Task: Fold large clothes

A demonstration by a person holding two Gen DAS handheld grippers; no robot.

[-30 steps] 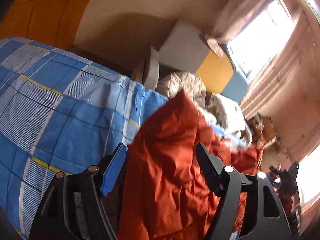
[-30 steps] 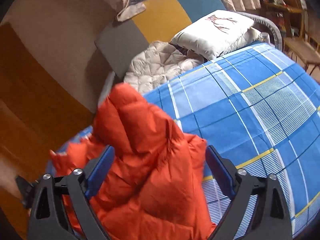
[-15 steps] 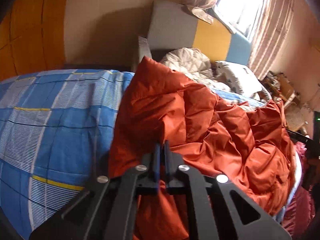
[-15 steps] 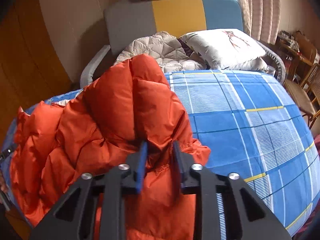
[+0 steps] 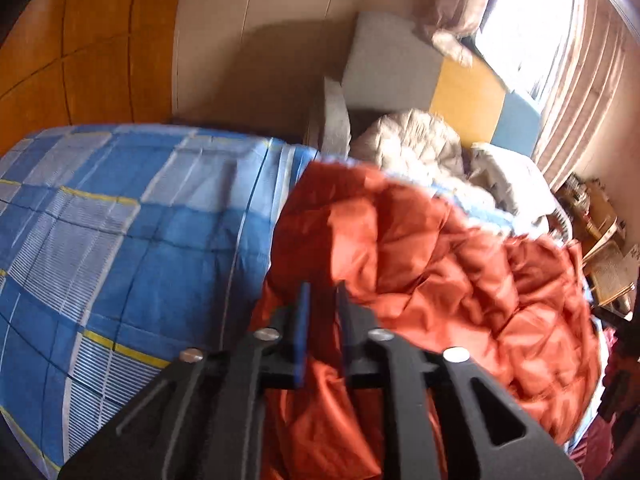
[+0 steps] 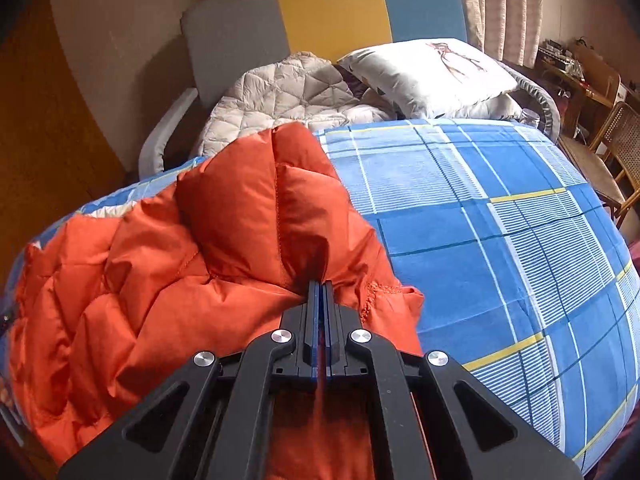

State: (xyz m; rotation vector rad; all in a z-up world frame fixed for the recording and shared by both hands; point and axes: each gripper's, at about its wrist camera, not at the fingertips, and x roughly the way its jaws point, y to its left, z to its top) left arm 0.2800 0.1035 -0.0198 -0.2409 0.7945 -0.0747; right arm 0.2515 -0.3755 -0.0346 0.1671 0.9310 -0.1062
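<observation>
An orange puffer jacket (image 5: 440, 264) lies crumpled on a bed with a blue checked cover (image 5: 132, 232). My left gripper (image 5: 322, 294) is shut on a fold of the jacket's near edge, with orange cloth pinched between the fingers. In the right wrist view the jacket (image 6: 180, 260) covers the left part of the bed (image 6: 500, 220). My right gripper (image 6: 320, 286) is shut tight on the jacket's edge near the hood, with cloth showing between the pads.
A grey, yellow and blue armchair (image 6: 332, 12) stands behind the bed with a beige quilted jacket (image 6: 288, 96) and a white cushion (image 6: 432, 72) on it. A wooden chair (image 6: 616, 148) and cluttered table stand at the right. Curtains (image 5: 580, 64) hang by a bright window.
Both grippers went from open around the jacket to shut on it. The left wrist view is now blurred and the jacket has shifted a little.
</observation>
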